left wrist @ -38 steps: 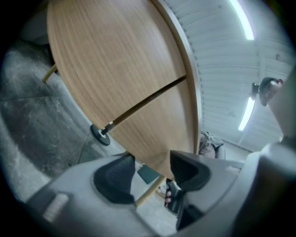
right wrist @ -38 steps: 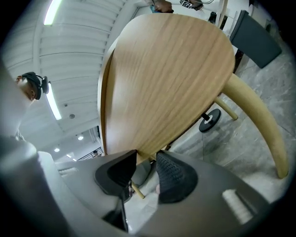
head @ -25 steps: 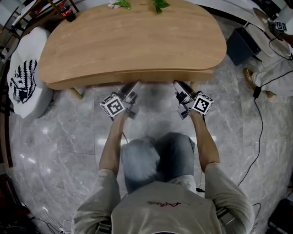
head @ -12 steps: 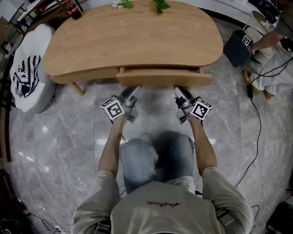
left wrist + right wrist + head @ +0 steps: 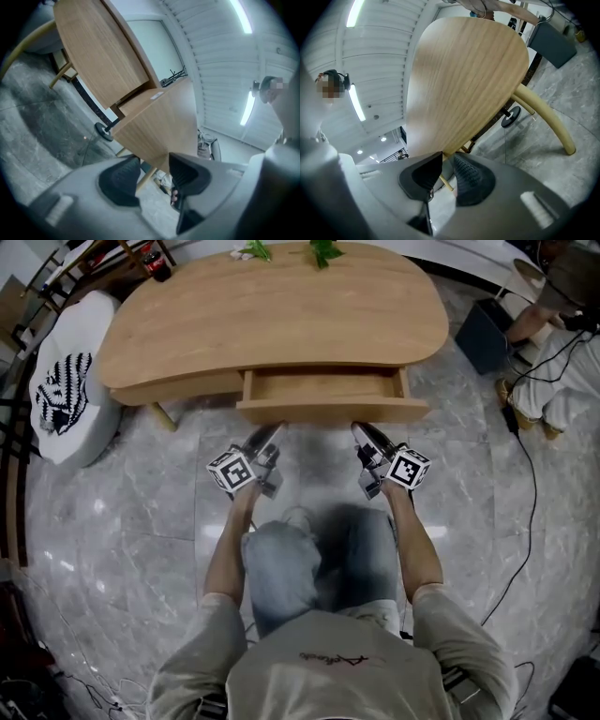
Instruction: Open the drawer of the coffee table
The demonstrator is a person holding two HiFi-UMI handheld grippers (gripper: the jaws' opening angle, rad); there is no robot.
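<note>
- The left gripper (image 5: 152, 168) grasps the lower edge of the drawer (image 5: 328, 411). Its two dark jaws stand moderately apart, and the wooden edge fills the gap at their tips.
- The right gripper (image 5: 445, 166) is clenched on the same lower edge further along. Its jaws are drawn closer, with only a slim slit below the wood.
- In the head view both grippers reach up to the drawer's front from below, the left near its left end and the right near its right end.
- There are two grippers, each with one marker cube: the left cube (image 5: 232, 472) and the right cube (image 5: 409, 468). Both carry black-and-white square patterns and no legible words.
- The one drawer stands partly out of the front of the coffee table (image 5: 272, 315), and its pale wooden interior is bare.
- There is one bean-shaped wooden table, and one table leg (image 5: 161, 415) shows below its left front.
- Two green sprigs (image 5: 323, 251) lie at the table's far edge.
- One dark bottle (image 5: 155, 261) with a red label stands beyond the table's left corner. Its print is too small to read.
- One white seat (image 5: 61, 381) with a black-and-white pattern sits at the table's left end.
- One dark box (image 5: 487, 334) and black cables (image 5: 534, 484) lie on the grey marble floor (image 5: 141, 512) to the right.
- Small red script (image 5: 333, 659) on the person's shirt cannot be read.
</note>
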